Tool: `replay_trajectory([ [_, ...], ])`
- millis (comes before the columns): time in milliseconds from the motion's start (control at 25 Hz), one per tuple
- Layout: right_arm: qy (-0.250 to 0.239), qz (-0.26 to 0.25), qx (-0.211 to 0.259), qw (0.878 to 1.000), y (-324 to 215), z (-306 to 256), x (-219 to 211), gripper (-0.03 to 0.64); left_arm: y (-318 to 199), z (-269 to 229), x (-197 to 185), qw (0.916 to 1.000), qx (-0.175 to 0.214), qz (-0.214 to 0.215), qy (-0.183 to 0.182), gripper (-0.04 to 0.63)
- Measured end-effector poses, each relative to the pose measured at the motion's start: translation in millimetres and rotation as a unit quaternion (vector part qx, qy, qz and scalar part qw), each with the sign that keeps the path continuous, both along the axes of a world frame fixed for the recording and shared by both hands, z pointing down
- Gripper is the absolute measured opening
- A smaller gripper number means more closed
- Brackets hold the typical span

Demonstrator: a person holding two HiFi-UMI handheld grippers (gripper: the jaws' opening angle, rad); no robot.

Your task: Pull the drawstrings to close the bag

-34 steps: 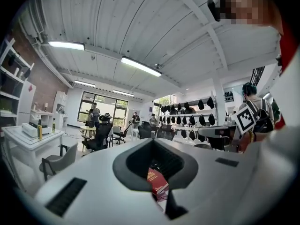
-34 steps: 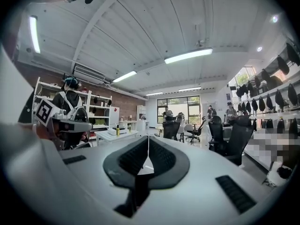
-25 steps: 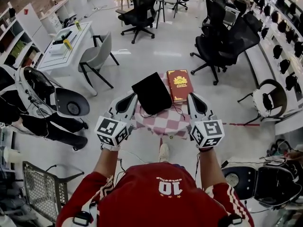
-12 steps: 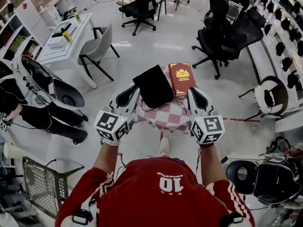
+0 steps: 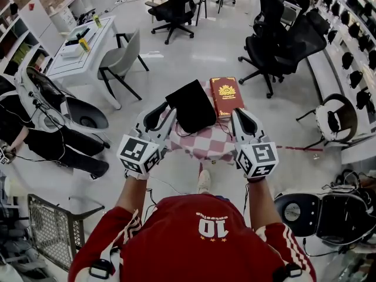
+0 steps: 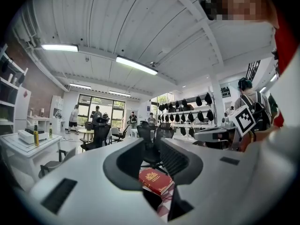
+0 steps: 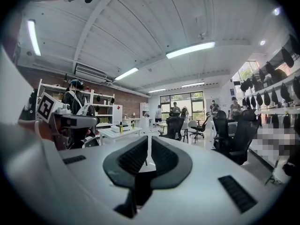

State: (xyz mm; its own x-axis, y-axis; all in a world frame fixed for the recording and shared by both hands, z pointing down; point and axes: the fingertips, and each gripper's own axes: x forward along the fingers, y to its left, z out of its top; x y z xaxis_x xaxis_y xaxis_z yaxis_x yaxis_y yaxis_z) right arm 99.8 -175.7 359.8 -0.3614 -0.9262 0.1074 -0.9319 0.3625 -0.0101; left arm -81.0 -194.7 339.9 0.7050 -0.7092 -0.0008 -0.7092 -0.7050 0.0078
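Readable writing: the figure "10" on the back of the person's red shirt (image 5: 210, 228). Each marker cube (image 5: 139, 154) carries only black-and-white square patterns.

Left hand-held gripper (image 5: 164, 115): held level. Its own view shows the left hand-held gripper (image 6: 151, 146) with its jaws well apart, having just been opening. Nothing is gripped; the book (image 6: 154, 181) and checked cloth show through the gap.

Right hand-held gripper (image 5: 244, 119): held near level. Its own view shows the right hand-held gripper (image 7: 149, 144) with its jaws drawn in to a thin slit, holding nothing that can be seen.

The black bag (image 5: 191, 106) lies flat on the checked tabletop (image 5: 205, 148), between the two grippers and just past their tips. It is close to square. Its slightly longer sides run away from the person, and the far end leans to the left. Thin red drawstrings (image 5: 181, 136) trail from its near edge onto the cloth.

The red book (image 5: 227, 96) lies just beside the bag on its right. It bears a gold emblem, and its lettering is too small to read.
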Motion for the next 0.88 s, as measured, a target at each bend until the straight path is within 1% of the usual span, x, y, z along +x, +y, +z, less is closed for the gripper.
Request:
replay_trajectory([
  [240, 0.004, -0.001, 0.005, 1.0, 2, -4, 0, 0.022, 3, -2, 1, 1.0, -0.001, 0.004, 0.001, 0.095],
  [360, 0.004, -0.007, 0.001, 1.0, 2, -3, 0, 0.071, 3, -3, 1, 1.0, -0.003, 0.002, 0.001, 0.095],
  [560, 0.007, -0.01, -0.013, 1.0, 0, 6, 4, 0.126, 0, 6, 0, 0.9999, -0.013, -0.002, -0.003, 0.095],
  [880, 0.012, -0.005, -0.027, 1.0, -5, 29, 12, 0.132, -8, 43, -2, 0.9991, -0.04, -0.007, -0.014, 0.095],
])
